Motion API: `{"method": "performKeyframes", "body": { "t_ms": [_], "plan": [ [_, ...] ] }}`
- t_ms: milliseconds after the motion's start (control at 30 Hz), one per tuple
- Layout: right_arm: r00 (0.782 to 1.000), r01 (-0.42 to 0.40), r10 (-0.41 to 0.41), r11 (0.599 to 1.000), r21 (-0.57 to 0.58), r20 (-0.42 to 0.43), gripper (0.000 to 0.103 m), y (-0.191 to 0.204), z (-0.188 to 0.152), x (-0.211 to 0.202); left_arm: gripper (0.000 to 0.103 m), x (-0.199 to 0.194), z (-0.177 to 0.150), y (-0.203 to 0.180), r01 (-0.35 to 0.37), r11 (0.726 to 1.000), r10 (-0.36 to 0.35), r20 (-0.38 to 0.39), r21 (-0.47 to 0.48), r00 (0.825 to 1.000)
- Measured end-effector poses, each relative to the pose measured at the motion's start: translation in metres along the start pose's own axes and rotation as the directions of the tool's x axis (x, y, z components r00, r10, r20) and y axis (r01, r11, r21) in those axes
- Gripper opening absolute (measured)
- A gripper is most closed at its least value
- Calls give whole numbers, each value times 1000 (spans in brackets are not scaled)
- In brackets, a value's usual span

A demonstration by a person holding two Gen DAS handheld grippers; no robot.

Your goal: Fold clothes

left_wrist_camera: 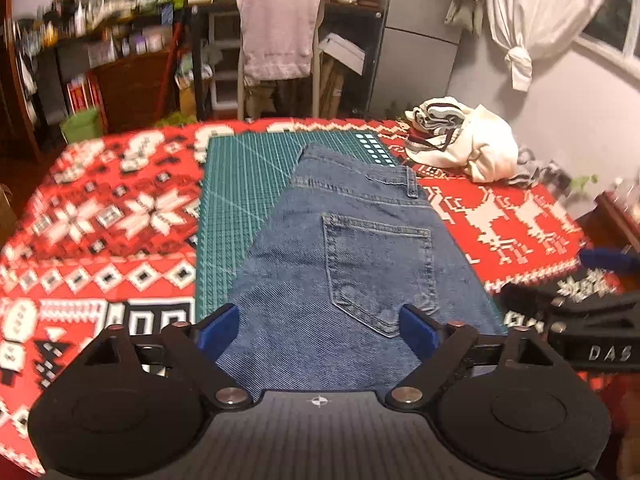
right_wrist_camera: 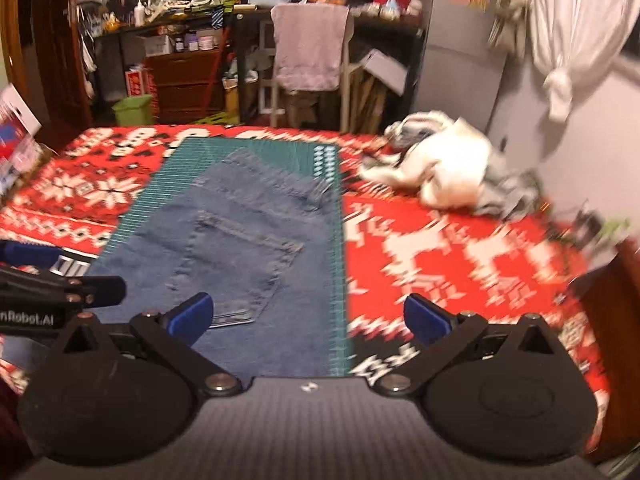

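**Obs 1:** Left gripper (left_wrist_camera: 320, 330), nearest the lens: blue fingertips (left_wrist_camera: 219, 330) spread wide, nothing between them. It hangs over the near end of the jeans (left_wrist_camera: 352, 248).

**Obs 2:** Touching the denim?

**Obs 1:** Cannot tell from this angle. Jeans lie flat, folded lengthwise, back pocket (left_wrist_camera: 378, 268) up, waistband at the far end, belt loop showing. They rest on a green cutting mat (left_wrist_camera: 236, 200), angled across it, far right corner of the waistband reaching the mat's right edge.

**Obs 2:** Right gripper (right_wrist_camera: 308, 316): likewise spread apart, empty. Left pad (right_wrist_camera: 192, 316) sits over the denim, right pad over the red patterned blanket (right_wrist_camera: 460, 256); the mat edge runs between them. View is motion-blurred.

**Obs 1:** Each tool shows at the margin of the other's view, side by side, apart.

**Obs 2:** Farther out: blanket covers the whole surface under the mat. Crumpled white garment pile (right_wrist_camera: 444, 168) with striped and grey pieces at the far right corner, well apart from the jeans.

**Obs 1:** Beyond the edge, a chair draped with a pinkish towel (left_wrist_camera: 278, 36), cluttered shelves, green bin (left_wrist_camera: 82, 124), knotted white curtain (left_wrist_camera: 520, 60).
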State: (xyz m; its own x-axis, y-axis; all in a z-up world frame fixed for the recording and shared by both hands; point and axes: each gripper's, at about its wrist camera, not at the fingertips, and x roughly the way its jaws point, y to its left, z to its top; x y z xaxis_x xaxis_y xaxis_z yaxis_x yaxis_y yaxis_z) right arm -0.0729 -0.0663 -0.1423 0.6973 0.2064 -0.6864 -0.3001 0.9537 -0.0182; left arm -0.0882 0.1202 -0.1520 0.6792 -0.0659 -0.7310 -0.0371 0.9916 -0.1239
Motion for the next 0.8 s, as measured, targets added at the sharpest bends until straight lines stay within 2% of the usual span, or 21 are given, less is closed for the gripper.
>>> {"method": "performKeyframes", "body": {
  "t_ms": [33,100,133,167,200,233,300,367,467,667,800],
  "plan": [
    [1000,-14,14,1000,3,-2,98,0,-1,2,70,1,1,4,13,1000,-13,-12,-20,1000],
    [999,-41,41,999,13,-8,85,0,-1,6,58,6,3,10,30,998,-32,-32,-54,999],
    [998,-55,55,998,25,-11,82,-1,-2,8,50,8,4,13,39,997,-42,-38,-69,998],
    [998,-65,66,997,39,-14,74,-3,-3,12,45,10,3,15,52,995,-56,-43,-86,998],
    [996,-81,83,995,57,-26,62,-4,-4,19,34,12,4,18,70,992,-76,-49,-105,996],
    [994,-96,99,993,69,-42,54,-4,-4,24,25,15,5,21,96,987,-103,-54,-126,993],
    [989,-126,132,988,85,-66,26,-3,-2,34,12,20,6,28,145,975,-157,-58,-169,986],
    [982,-161,169,982,94,-83,15,-1,-1,44,9,28,8,31,167,966,-182,-64,-199,981],
    [970,-215,223,972,92,-96,7,6,0,57,5,45,12,37,199,948,-226,-88,-247,970],
    [957,-248,263,961,125,-121,7,25,5,91,4,81,16,50,276,881,-345,-122,-383,931],
    [950,-269,287,953,143,-125,7,29,9,107,3,90,20,49,293,873,-361,-112,-389,926]
  ]
}}
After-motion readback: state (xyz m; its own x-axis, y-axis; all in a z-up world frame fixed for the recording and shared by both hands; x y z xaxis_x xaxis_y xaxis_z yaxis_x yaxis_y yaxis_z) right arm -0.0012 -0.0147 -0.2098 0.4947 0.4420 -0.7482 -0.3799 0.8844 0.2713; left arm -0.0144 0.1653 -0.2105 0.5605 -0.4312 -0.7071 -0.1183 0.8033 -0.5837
